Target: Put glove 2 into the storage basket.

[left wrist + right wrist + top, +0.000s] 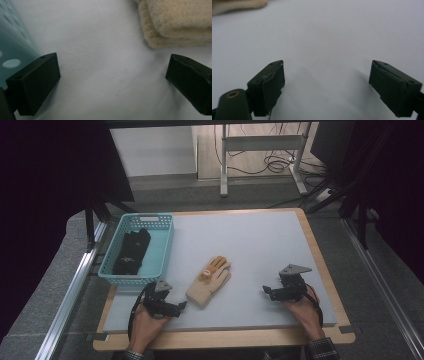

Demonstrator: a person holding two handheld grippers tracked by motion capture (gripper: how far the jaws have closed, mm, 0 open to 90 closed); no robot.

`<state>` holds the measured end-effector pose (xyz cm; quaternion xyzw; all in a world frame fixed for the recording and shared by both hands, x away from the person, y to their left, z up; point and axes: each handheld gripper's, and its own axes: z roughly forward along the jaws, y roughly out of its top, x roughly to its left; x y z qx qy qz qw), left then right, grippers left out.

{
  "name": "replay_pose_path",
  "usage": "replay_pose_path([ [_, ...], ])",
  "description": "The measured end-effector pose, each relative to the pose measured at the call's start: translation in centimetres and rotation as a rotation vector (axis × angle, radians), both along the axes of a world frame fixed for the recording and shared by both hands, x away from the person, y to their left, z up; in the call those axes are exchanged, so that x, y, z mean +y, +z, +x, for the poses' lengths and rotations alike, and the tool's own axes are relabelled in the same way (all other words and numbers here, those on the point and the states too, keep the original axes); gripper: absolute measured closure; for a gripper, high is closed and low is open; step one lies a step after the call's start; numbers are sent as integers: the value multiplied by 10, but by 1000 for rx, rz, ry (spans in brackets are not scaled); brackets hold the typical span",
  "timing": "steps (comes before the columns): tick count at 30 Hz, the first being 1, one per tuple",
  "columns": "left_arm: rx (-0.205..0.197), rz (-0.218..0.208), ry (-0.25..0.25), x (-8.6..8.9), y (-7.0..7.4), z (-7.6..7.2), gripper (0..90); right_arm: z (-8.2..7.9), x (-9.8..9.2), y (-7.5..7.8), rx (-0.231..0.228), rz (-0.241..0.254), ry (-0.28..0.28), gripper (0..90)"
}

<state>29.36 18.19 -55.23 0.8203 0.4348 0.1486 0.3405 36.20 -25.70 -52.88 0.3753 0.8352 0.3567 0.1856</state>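
A cream knitted glove [210,280] with orange fingertip patches lies on the white table top [250,240], fingers pointing away. My left gripper [182,306] rests near the front edge, just left of the glove's cuff. In the left gripper view its jaws [112,82] stand open over bare table, the folded cuff [180,22] ahead at the upper right. My right gripper [266,291] sits at the front right, pointing left toward the glove with a gap between them. Its jaws [327,85] are open with nothing between them, and a bit of the glove [237,5] shows far off at the top left.
A teal plastic basket [167,245] stands at the table's left side with black gloves [131,251] inside; its wall [15,42] shows close beside my left jaw. The wooden table rim [225,340] runs along the front. A metal rail [70,290] borders the left.
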Motion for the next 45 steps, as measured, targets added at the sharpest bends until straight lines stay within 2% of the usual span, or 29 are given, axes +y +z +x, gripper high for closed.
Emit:
replay_pose_path([
  [2,0,0,0,0,0,0,0,1,0,-2,17,-15,-8,105],
  [4,-2,2,1,0,0,0,0,1,1,-3,11,-28,-6,95],
  [10,2,15,7,-4,5,-3,17,1,1,-3,14,-24,-11,93],
  [14,11,-22,-19,-6,12,-4,16,1,1,-3,13,-24,-13,93],
  [26,44,-66,-95,-29,32,7,0,1,1,-3,10,-24,-13,93],
  [33,56,-59,-108,-51,45,26,0,1,1,-4,10,-24,-13,93],
  [40,88,-33,-112,-73,38,51,1,1,1,-4,9,-23,-13,94],
  [43,102,-37,-114,-79,35,58,1,1,1,-4,9,-23,-13,94],
  [45,109,-22,-121,-83,32,62,0,1,1,-4,9,-23,-13,94],
])
